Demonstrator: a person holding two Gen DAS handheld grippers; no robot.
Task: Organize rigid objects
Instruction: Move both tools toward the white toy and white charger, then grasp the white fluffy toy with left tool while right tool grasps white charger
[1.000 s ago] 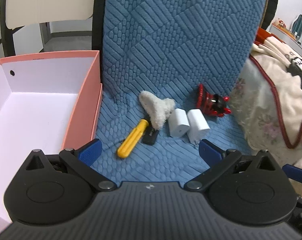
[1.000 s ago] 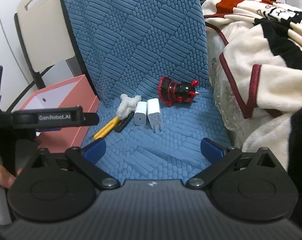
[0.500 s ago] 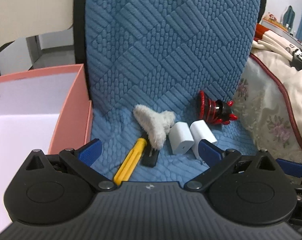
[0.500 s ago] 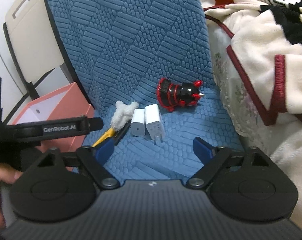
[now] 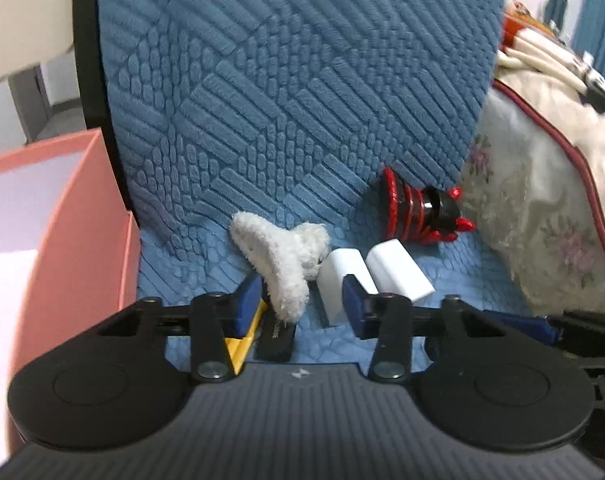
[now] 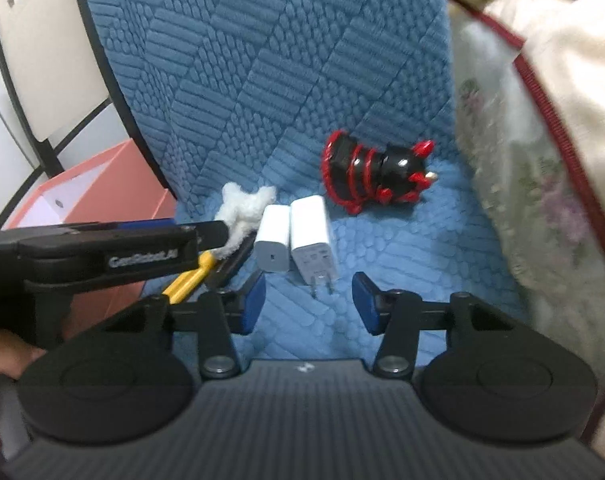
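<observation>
On the blue quilted chair seat (image 5: 206,280) lie a white fluffy hair claw (image 5: 280,258), a yellow-handled tool (image 5: 242,346), a black flat piece (image 5: 276,334), two white chargers (image 5: 376,274) and a red-and-black toy (image 5: 418,210). My left gripper (image 5: 300,304) is open, its jaws either side of the fluffy claw's near end, low over the seat. My right gripper (image 6: 308,302) is open just in front of the pronged charger (image 6: 312,238); the second charger (image 6: 272,238), the toy (image 6: 376,172) and the left gripper (image 6: 102,252) show there too.
A pink box with a white inside (image 5: 62,224) stands left of the seat; it also shows in the right wrist view (image 6: 102,192). A cream blanket with a red border (image 5: 550,184) lies to the right. The chair back rises behind the objects.
Both grippers have moved forward and down toward the objects, and their jaws have narrowed. The left now straddles the fluffy claw; the right has come up to the pronged charger.
</observation>
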